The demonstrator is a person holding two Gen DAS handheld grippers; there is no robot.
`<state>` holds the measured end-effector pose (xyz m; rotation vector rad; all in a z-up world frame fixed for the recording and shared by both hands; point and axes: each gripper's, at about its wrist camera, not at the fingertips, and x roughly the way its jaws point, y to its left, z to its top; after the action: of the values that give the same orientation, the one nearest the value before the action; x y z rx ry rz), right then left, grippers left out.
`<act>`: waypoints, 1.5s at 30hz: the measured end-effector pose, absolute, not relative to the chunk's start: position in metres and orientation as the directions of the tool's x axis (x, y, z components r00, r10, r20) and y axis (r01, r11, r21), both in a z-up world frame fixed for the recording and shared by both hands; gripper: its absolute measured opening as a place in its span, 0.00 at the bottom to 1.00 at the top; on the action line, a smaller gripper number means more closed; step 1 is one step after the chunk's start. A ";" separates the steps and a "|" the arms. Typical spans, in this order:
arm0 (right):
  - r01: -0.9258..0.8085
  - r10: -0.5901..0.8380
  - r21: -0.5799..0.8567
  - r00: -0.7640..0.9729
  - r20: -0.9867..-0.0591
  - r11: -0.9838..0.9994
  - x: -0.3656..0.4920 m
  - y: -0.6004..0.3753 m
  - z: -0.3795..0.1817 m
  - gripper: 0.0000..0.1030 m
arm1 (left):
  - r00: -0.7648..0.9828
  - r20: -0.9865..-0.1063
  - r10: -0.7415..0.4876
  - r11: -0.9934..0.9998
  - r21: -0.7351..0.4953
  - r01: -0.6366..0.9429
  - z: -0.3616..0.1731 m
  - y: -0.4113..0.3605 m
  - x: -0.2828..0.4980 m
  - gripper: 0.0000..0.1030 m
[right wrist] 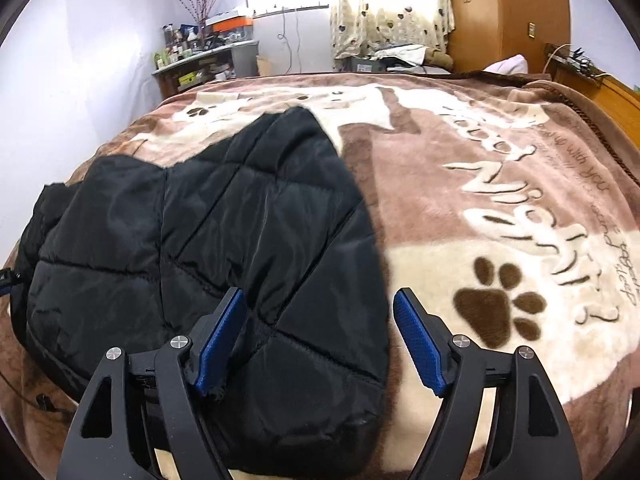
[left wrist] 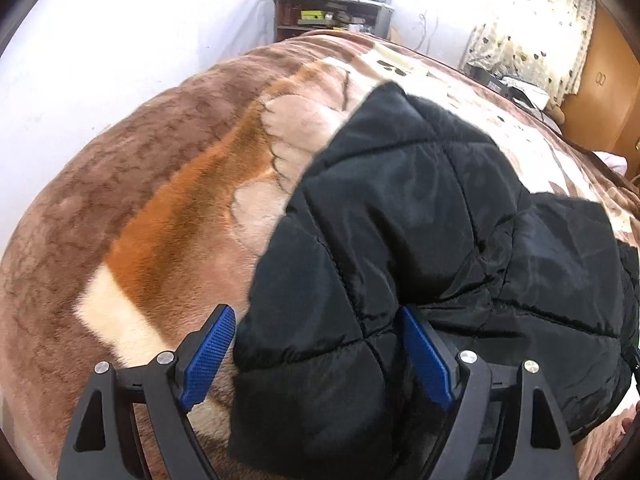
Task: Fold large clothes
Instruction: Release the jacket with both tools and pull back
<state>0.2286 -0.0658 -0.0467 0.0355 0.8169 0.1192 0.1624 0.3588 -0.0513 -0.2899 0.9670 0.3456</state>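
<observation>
Fingers nearest the lens: both pairs of blue pads [left wrist: 210, 356] are standing spread wide, pinching nothing.
Left gripper [left wrist: 320, 354]: I am holding it tilted down over the near left corner of the black quilted jacket [left wrist: 420, 240]; the cloth is lying between my fingers, but the pads are not pressing it.
Right gripper [right wrist: 318, 344]: I am hovering over the jacket's near right edge; my left pad [right wrist: 222, 344] is sitting over the cloth, my right pad over bare blanket, with nothing clamped.
Jacket: it is lying folded in a puffy heap on the bed, its narrow end pointing away from me.
Blanket [right wrist: 500, 208]: a brown and cream plush with paw prints [right wrist: 498, 308] and lettering is covering the bed under the jacket.
Beyond the bed: a cluttered shelf [right wrist: 200, 64] is standing against the wall, with a patterned curtain [right wrist: 392, 8] and a wooden wardrobe [right wrist: 508, 12] beside it.
</observation>
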 end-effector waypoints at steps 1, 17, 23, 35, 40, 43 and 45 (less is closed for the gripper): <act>-0.083 0.115 0.079 0.689 -0.716 0.993 0.227 -0.067 -0.040 0.74 | 0.532 -0.832 0.156 0.908 -0.091 -0.408 -0.046 0.359 0.160 0.82; -0.105 0.118 0.072 0.551 -0.826 0.992 0.317 -0.033 -0.050 0.74 | 0.476 -0.871 0.117 0.946 -0.047 -0.320 -0.047 0.354 0.233 0.82; -0.066 0.106 0.085 0.483 -0.869 0.994 0.353 -0.037 -0.064 0.74 | 0.452 -0.887 0.094 0.924 -0.091 -0.372 -0.063 0.377 0.245 0.86; -0.031 0.122 0.124 0.513 -0.850 0.992 0.339 -0.050 -0.051 0.74 | 0.457 -0.883 0.107 0.896 -0.114 -0.430 -0.056 0.377 0.235 0.95; -0.061 0.156 0.150 0.615 -0.773 0.987 0.294 -0.053 0.003 0.75 | 0.538 -0.838 0.094 0.921 -0.132 -0.366 -0.007 0.360 0.202 0.94; -0.093 0.179 0.158 0.654 -0.735 0.983 0.254 -0.048 0.031 0.75 | 0.570 -0.820 0.058 0.936 -0.153 -0.316 0.018 0.344 0.176 0.94; -0.105 0.174 0.140 0.669 -0.723 0.985 0.232 -0.043 0.042 0.75 | 0.572 -0.816 0.081 0.946 -0.118 -0.301 0.030 0.328 0.154 0.94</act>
<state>0.2321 -0.0427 0.0416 0.0886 0.8236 0.1575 0.1541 0.3282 0.0300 -0.2558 0.9374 0.2270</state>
